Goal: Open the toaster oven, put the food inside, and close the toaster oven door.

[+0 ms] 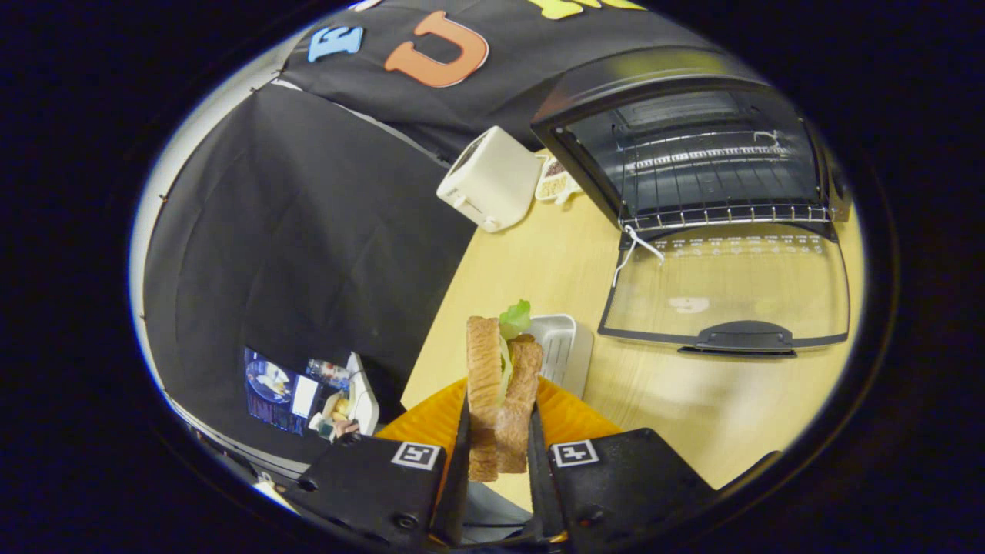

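Sandwich (499, 400) sits pinched upright in the claw (499, 462), both fingers pressed on its bread slices, lettuce poking out the top, hanging over an orange plate (569, 419). No readable writing on anything. White toaster (490, 178) stands at the worktop's (539, 261) far left edge, white tray (565, 346) just ahead, then the toaster oven (692, 154) with its glass door (727, 288) dropped flat open.
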A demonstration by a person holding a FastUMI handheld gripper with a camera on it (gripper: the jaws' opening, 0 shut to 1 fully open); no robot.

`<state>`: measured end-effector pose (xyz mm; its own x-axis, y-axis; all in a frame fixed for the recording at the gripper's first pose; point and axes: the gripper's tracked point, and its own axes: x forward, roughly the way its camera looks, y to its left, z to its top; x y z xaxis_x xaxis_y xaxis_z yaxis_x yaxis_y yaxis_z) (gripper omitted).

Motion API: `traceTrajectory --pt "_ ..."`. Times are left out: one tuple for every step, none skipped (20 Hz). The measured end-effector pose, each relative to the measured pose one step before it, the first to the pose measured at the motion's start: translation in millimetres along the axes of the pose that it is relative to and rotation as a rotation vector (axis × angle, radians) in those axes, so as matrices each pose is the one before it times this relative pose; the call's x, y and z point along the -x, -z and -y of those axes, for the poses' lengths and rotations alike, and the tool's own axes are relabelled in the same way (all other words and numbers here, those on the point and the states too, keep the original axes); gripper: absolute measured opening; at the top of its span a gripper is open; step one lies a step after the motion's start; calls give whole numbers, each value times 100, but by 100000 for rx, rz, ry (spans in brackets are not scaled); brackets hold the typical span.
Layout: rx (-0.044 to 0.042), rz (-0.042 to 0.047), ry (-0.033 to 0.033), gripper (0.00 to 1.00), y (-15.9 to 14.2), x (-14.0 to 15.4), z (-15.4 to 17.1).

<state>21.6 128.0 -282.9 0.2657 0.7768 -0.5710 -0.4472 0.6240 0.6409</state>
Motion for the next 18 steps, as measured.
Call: traceTrajectory --pt "-1839 2555 -985 39 -456 472 -93" --pt "-2952 2849 -1449 40 -769 390 -12" --pt "-4001 3044 -1427 39 -824 475 26" --pt "-3592 3332 -1039 39 -1043 298 291" --pt "-3597 3786 247 39 -1124 299 649" --pt "-2978 4011 762 39 -1245 109 895" --pt "-3497 4506 859 39 -1186 230 759" --pt "-3093 4773 295 39 -1336 -11 807" --pt "-3877 5109 594 39 -1369 237 941" --pt "-4612 5450 -103 39 -1570 -72 805" --pt "-4854 7057 -703 39 -1749 -8 540" --pt "-3392 6046 -1172 39 -1659 -68 506" --pt "-2596 5043 -852 39 -1446 -351 494" --pt "-1241 4103 -846 39 -1239 -522 497" --pt "-823 2672 280 39 -781 -789 736" --pt "-1894 3634 40 39 -829 -595 367" --pt "-2711 4824 -1185 39 -1083 -835 311" --pt "-1946 4128 -1082 39 -825 -1106 393"
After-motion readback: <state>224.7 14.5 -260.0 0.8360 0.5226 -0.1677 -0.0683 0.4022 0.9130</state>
